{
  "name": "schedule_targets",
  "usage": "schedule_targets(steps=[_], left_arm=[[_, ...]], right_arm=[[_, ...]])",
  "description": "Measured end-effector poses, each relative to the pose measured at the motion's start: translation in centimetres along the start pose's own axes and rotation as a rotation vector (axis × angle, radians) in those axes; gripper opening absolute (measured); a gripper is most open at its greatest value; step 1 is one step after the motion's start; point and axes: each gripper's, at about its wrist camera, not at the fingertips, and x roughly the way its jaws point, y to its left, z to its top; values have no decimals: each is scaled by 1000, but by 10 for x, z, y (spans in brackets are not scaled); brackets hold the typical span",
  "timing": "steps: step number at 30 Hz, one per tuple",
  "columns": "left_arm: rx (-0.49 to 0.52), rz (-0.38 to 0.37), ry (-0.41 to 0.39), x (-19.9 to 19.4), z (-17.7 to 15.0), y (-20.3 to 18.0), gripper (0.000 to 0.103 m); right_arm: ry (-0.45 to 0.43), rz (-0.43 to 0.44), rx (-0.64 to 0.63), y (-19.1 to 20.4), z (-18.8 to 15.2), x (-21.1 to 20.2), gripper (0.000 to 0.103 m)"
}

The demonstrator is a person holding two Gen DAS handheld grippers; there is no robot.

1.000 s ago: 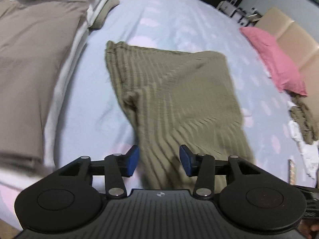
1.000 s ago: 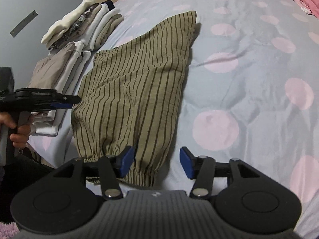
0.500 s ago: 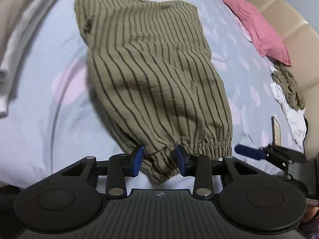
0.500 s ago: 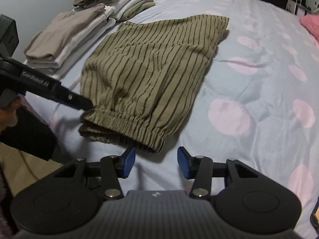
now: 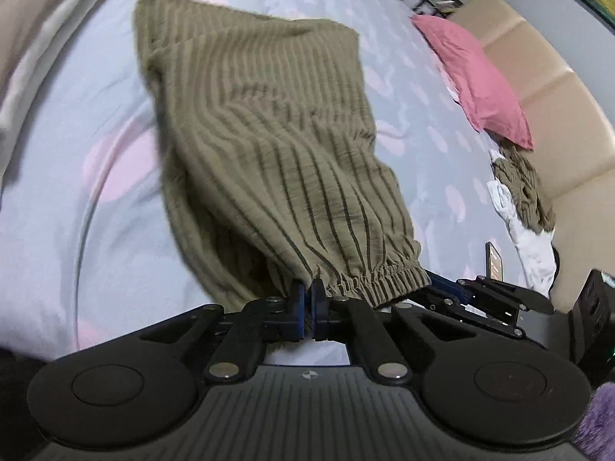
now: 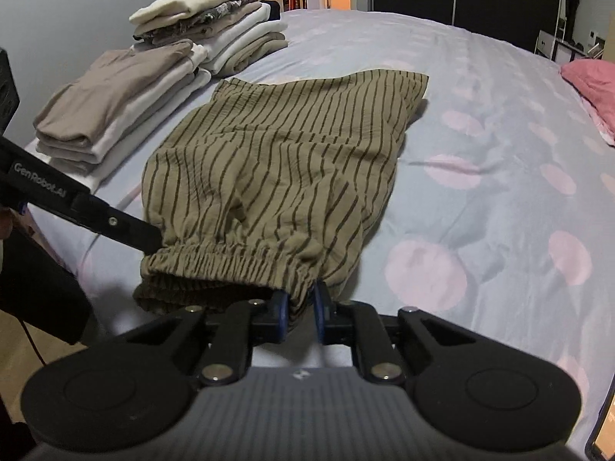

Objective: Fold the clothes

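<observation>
Olive striped shorts (image 5: 269, 134) lie folded on the bed, their elastic waistband toward me. My left gripper (image 5: 307, 301) is shut on the waistband's left end, and the cloth there is raised off the sheet. In the right wrist view the same shorts (image 6: 288, 146) spread away from me. My right gripper (image 6: 300, 303) is shut on the waistband's right end. The left gripper (image 6: 152, 240) shows there as a dark arm meeting the band's other corner. The right gripper (image 5: 432, 286) appears in the left wrist view just under the band's far end.
The bed sheet (image 6: 480, 153) is pale blue with pink dots. Two stacks of folded clothes (image 6: 115, 107) (image 6: 215, 27) sit along the left side. A pink pillow (image 5: 472, 77), a heap of unfolded clothes (image 5: 522, 188) and a phone (image 5: 494, 261) lie near the beige headboard (image 5: 557, 96).
Both grippers were open beside the waistband; each has moved in and shut on one end of it. The band has risen a little off the sheet.
</observation>
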Motion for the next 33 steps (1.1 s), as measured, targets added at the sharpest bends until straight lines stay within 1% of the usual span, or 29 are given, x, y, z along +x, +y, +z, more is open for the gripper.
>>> schedule_targets(steps=[4, 7, 8, 10, 11, 12, 15, 17, 18, 19, 20, 21, 22, 24, 26, 28, 29, 31, 32, 33], left_arm=[[12, 123, 54, 18, -1, 7, 1], [15, 125, 59, 23, 0, 6, 1], [23, 122, 59, 22, 0, 4, 4], [51, 143, 43, 14, 0, -2, 8], [76, 153, 33, 10, -1, -6, 15], [105, 162, 23, 7, -2, -12, 17], [191, 189, -9, -5, -4, -27, 19], [293, 203, -39, -11, -10, -39, 24], [359, 211, -51, -13, -14, -47, 25], [423, 217, -59, -13, -18, -54, 28], [487, 222, -62, -11, -22, -61, 33], [552, 225, -64, -9, -26, -69, 37], [621, 227, -62, -5, -31, -75, 44], [758, 237, -52, 3, -42, -85, 46], [901, 269, -41, 13, -55, -91, 50], [1015, 304, -28, 23, -67, -93, 51], [1070, 321, -18, 29, -72, -94, 51], [1169, 363, -6, 42, -83, -93, 51], [1215, 382, 2, 47, -88, -92, 51], [1229, 388, 10, 51, -89, -90, 51]], right_arm=[[34, 4, -29, 3, -6, 9, 15], [70, 7, -41, 2, -10, 18, 15], [81, 9, -44, 1, -11, 20, 16], [89, 15, -59, 1, -11, 17, 18], [86, 16, -73, 2, -10, 12, 21], [78, 19, -97, 4, -10, 6, 27], [40, 30, -202, 13, -11, -11, 30], [10, 38, -288, 21, -11, -18, 32], [-3, 42, -333, 26, -12, -21, 38], [-8, 42, -375, 30, -13, -20, 40], [-7, 39, -414, 33, -15, -17, 42], [-6, 36, -453, 36, -16, -15, 43], [-6, 33, -492, 38, -18, -13, 43], [-4, 27, -571, 44, -21, -8, 46], [-3, 22, -649, 50, -25, -3, 48], [-2, 16, -727, 55, -28, 1, 48], [-1, 13, -766, 58, -30, 4, 48], [0, 6, -844, 64, -33, 8, 53], [1, 3, -883, 67, -35, 11, 57], [1, 0, -922, 70, -36, 13, 57]])
